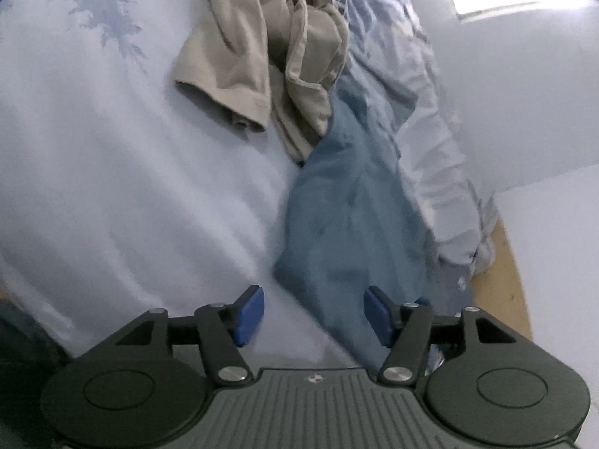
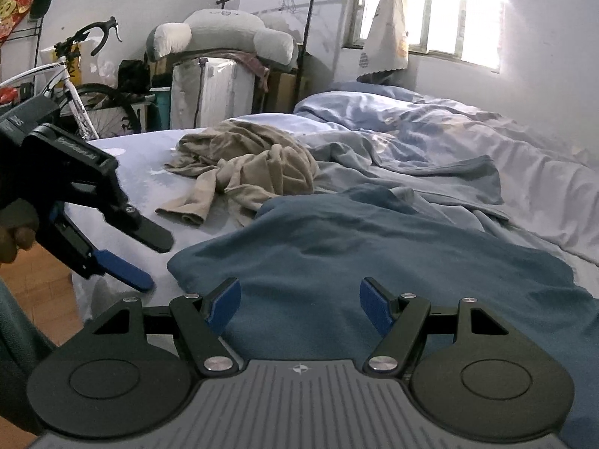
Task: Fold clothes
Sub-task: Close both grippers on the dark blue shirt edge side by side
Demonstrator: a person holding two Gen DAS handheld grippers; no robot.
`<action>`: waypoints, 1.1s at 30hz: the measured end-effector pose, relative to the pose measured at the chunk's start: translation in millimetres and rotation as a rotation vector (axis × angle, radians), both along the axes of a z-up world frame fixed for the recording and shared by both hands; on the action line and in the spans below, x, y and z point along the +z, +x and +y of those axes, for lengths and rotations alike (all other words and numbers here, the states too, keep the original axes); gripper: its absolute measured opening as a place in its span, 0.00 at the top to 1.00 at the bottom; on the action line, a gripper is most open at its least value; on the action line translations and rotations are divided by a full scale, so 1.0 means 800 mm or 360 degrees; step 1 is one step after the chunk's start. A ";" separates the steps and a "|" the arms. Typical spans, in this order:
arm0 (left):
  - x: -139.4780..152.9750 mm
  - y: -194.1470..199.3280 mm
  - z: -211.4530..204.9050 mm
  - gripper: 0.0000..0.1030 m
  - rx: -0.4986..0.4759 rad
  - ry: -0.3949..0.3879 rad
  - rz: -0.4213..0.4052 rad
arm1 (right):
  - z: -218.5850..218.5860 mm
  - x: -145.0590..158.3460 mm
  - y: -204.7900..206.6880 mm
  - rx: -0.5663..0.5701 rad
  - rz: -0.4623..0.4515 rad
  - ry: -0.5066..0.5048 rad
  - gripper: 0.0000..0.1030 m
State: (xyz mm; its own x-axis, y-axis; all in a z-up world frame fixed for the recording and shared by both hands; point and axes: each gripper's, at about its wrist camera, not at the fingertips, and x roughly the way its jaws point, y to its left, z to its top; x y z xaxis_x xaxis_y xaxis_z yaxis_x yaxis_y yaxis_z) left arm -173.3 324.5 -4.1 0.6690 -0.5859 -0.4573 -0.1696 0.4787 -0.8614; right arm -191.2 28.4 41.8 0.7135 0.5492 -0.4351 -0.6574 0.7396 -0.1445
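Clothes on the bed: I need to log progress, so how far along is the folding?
Nothing looks folded yet. The beige garment lies crumpled on the light blue sheet, and the blue garment is spread loosely in front of it, unfolded. Neither gripper holds anything: the left gripper and right gripper are both open, poised at the blue garment's near edge. Both pieces are still to be folded.

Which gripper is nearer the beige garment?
Left. The left gripper sits by the bed's near edge, just short of the beige garment; the right gripper hangs back over the blue cloth.
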 end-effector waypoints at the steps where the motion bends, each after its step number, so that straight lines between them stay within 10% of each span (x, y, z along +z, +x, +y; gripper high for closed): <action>1: 0.000 0.002 -0.004 0.43 0.0012 0.0000 -0.0005 | -0.001 0.001 0.000 0.0002 -0.0002 0.0003 0.30; 18: -0.010 0.009 -0.023 0.43 0.0289 0.0009 -0.0073 | 0.032 -0.019 -0.025 0.0226 -0.0071 -0.0138 0.30; 22: -0.009 0.006 -0.023 0.85 0.0302 0.0095 -0.0028 | 0.045 -0.030 -0.034 0.0294 -0.0105 -0.0198 0.30; 29: -0.010 -0.007 -0.017 0.93 0.0325 0.0032 -0.0063 | 0.073 -0.047 -0.042 0.0343 -0.0264 -0.0343 0.31; 33: -0.008 -0.008 -0.018 0.95 0.0339 0.0033 -0.0066 | 0.088 -0.056 -0.038 0.0351 -0.0308 -0.0408 0.48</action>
